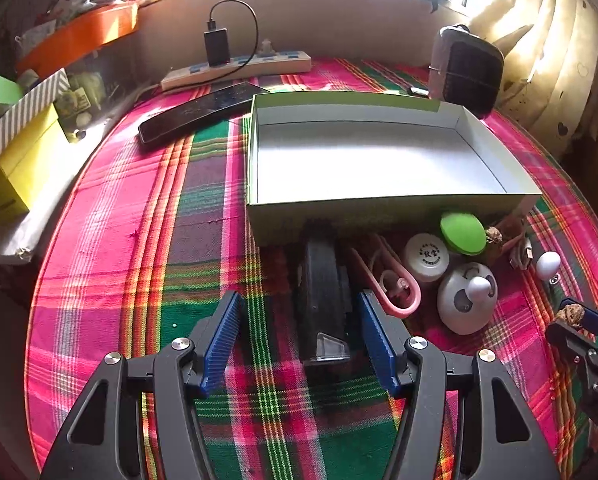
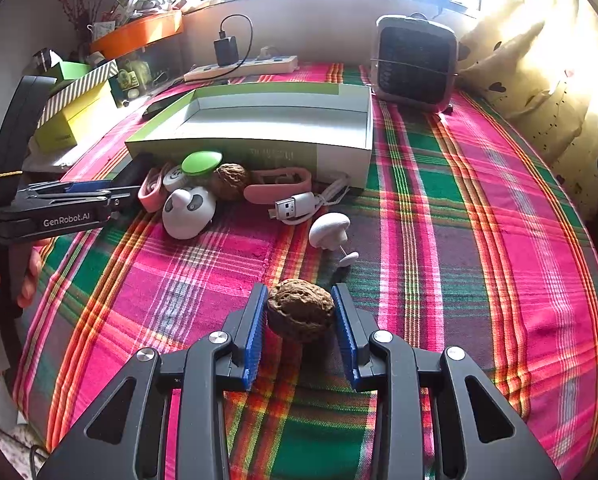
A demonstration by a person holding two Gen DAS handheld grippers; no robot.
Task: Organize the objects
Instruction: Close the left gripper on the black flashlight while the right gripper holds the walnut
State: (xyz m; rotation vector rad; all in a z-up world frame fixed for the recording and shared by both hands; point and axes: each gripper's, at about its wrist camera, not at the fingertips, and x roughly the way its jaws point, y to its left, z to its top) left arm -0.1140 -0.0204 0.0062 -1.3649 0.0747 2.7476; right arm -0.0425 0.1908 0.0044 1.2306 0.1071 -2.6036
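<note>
A: Right up close, the right gripper (image 2: 299, 312) is pinching a walnut (image 2: 300, 315) between its blue pads, just above the plaid cloth (image 2: 479, 240).

B: And the left gripper (image 1: 299, 316) is spread wide, a black object (image 1: 323, 300) lying between its fingers, untouched as far as I can see. "GenRobot.AI" reads in white on that gripper's side in the right wrist view.

A: Pink, green and orange tartan covers the whole surface. Beyond the walnut, a white mushroom-shaped piece (image 2: 329, 229), then a USB cable (image 2: 299, 206).

B: Next, the clutter against the box: a panda-faced white thing (image 2: 187, 212), a second walnut (image 2: 231, 180), a green disc (image 2: 202, 162), a pink clip (image 1: 391, 280). The white round tin (image 1: 426, 257) carries printed characters, too small to read.

A: The open cardboard box (image 1: 379, 208) sits mid-table. Behind it, a dark phone (image 1: 203, 110), a power strip (image 1: 235, 70) with a charger plugged in, a small heater (image 2: 417, 62).

B: Bright window at the back, curtain (image 2: 539, 60) on the right.
</note>
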